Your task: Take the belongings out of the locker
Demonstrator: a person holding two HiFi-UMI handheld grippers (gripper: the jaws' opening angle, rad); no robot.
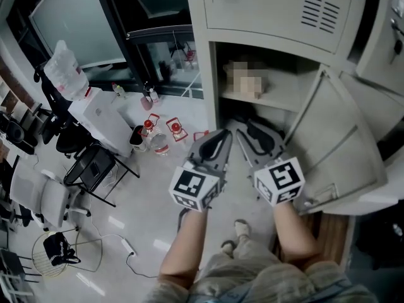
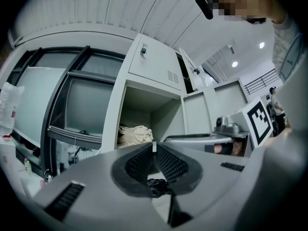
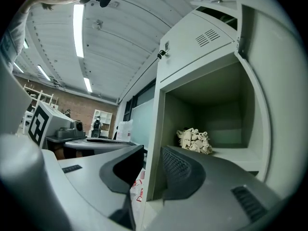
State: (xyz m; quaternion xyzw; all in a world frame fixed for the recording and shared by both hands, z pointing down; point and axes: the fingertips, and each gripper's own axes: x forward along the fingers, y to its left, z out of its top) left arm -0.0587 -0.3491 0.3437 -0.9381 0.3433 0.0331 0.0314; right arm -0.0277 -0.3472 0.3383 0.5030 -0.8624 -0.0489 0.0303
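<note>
Left claw closed, right claw open, facing open locker; cream cloth bundle inside.

On the locker shelf one crumpled cream cloth bundle is being carried, left side, toward the back. The pale glossy floor is being occupied by a cluster of bottles with red parts near the locker base, a black folding chair, a white chair, a round wire basket and a white power strip with cable.
</note>
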